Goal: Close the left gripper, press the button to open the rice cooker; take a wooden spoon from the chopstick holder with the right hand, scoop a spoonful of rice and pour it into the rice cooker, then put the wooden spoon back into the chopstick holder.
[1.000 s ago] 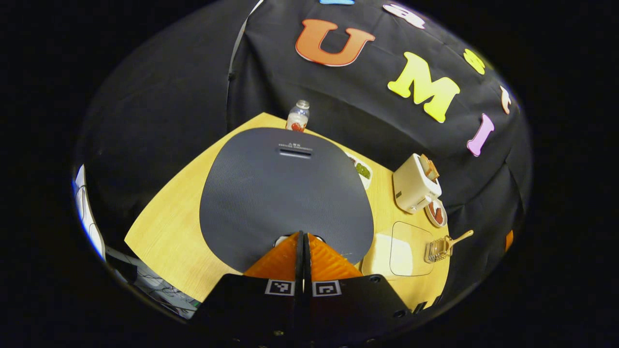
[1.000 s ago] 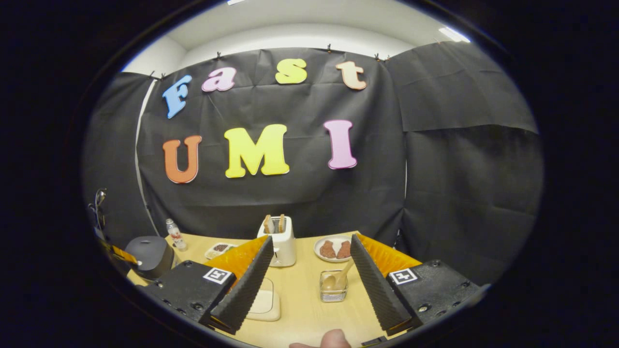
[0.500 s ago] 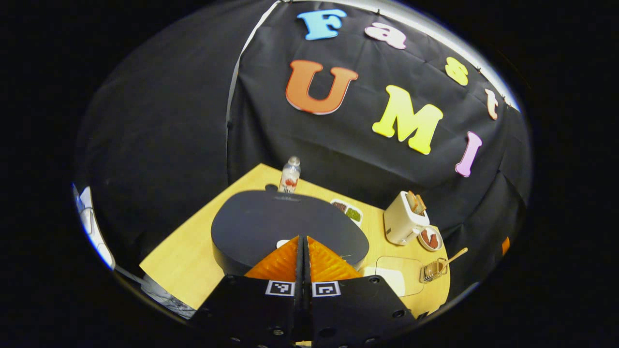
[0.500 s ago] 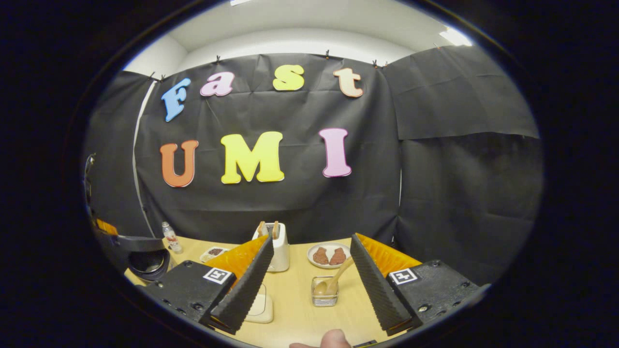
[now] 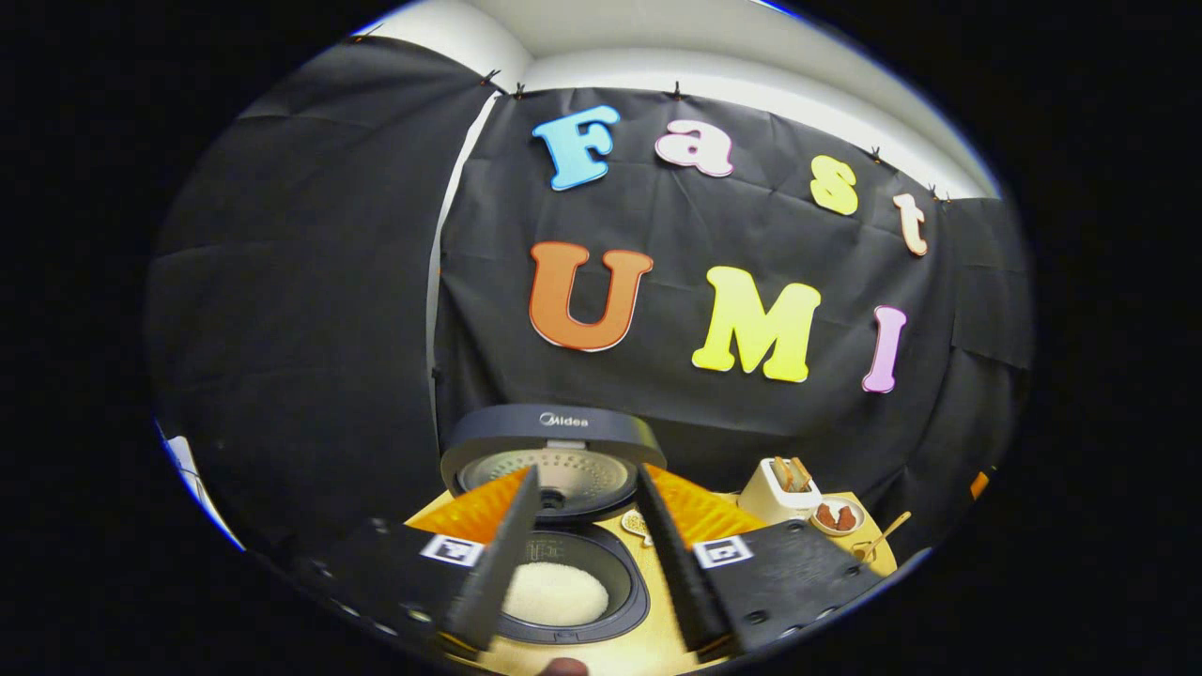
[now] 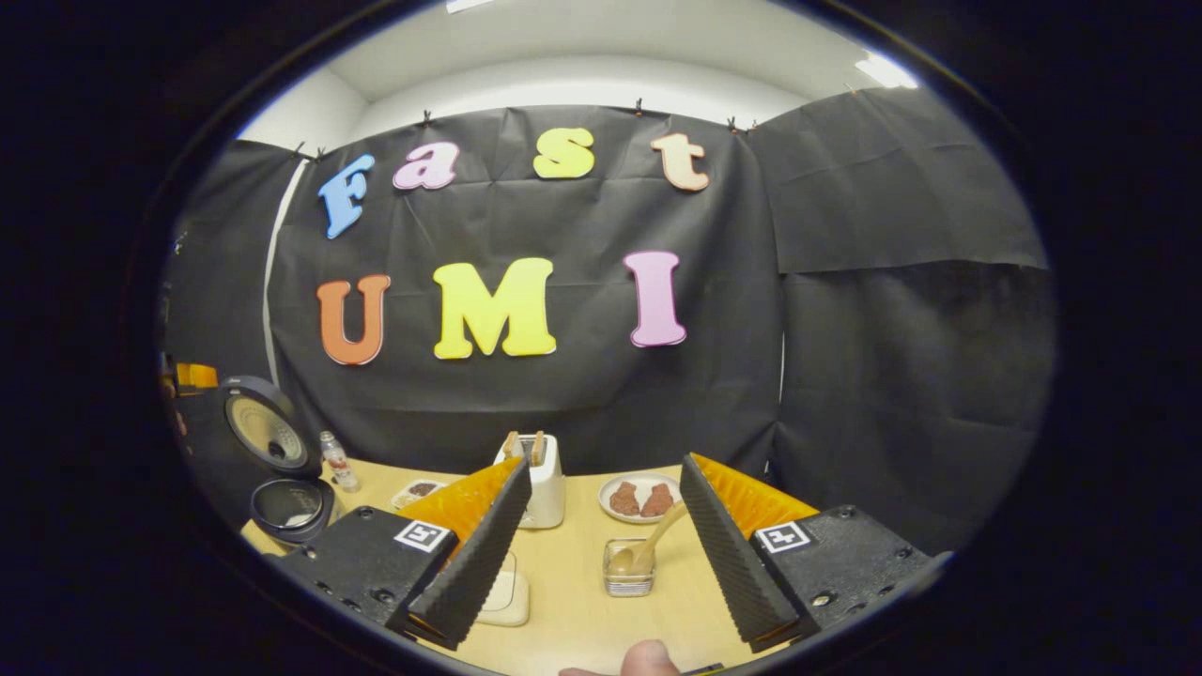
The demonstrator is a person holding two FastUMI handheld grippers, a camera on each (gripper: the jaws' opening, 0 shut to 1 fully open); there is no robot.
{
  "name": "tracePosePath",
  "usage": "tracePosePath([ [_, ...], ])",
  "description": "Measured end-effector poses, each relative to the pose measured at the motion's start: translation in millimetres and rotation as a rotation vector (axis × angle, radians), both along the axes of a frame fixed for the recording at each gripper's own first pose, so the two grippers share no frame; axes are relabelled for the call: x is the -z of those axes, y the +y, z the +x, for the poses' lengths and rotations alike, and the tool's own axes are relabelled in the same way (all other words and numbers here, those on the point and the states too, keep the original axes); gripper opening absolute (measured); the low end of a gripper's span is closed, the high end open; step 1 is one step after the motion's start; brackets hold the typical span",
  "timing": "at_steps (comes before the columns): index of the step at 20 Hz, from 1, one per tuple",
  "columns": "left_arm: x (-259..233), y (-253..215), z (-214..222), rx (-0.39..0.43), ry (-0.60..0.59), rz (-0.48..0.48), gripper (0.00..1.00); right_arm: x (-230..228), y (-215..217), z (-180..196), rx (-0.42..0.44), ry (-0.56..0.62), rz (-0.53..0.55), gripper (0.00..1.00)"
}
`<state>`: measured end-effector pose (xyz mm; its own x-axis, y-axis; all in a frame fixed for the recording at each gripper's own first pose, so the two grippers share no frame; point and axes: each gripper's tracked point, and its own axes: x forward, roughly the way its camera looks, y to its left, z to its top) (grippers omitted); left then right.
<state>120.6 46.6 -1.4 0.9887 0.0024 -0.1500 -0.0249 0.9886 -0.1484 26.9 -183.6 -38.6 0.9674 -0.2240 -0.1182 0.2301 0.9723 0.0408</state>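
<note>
At the lower left of the right gripper view the rice cooker (image 6: 282, 469) stands with lid up, ready for rice, the left gripper (image 5: 584, 554), clamped a second ago, now spread above it, while the right gripper (image 6: 601, 554) waits open before the wooden spoon (image 6: 648, 545) in its chopstick holder (image 6: 629, 575).

Walls: black cloth (image 6: 873, 310) is hanging in creased panels around the booth, clipped along its top edge.
Ceiling: a white ceiling (image 6: 601, 52) is showing above the cloth.
Light: a bright ceiling light (image 6: 878, 68) is glowing at upper right.
Surface: a pale wooden surface (image 6: 573, 601) is sitting against the cloth.
</note>
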Motion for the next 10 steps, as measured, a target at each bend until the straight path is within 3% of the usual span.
tracePosePath([
  [1, -3.4, -5.6, -0.5, 0.003, -0.015, 0.003, 1.0, 4.7, -0.7, -0.2, -0.007, 0.009, 0.013, 1.0],
  [3, -11.4, -10.1, -10.2, -0.012, -0.048, 0.01, 0.94, 13.3, -5.3, 2.8, -0.012, 0.027, 0.032, 1.0],
  [10, -20.8, -41.0, -29.7, 0.011, -0.095, 0.069, 0.94, 63.9, -42.2, 30.3, -0.002, 0.131, 0.076, 1.0],
])
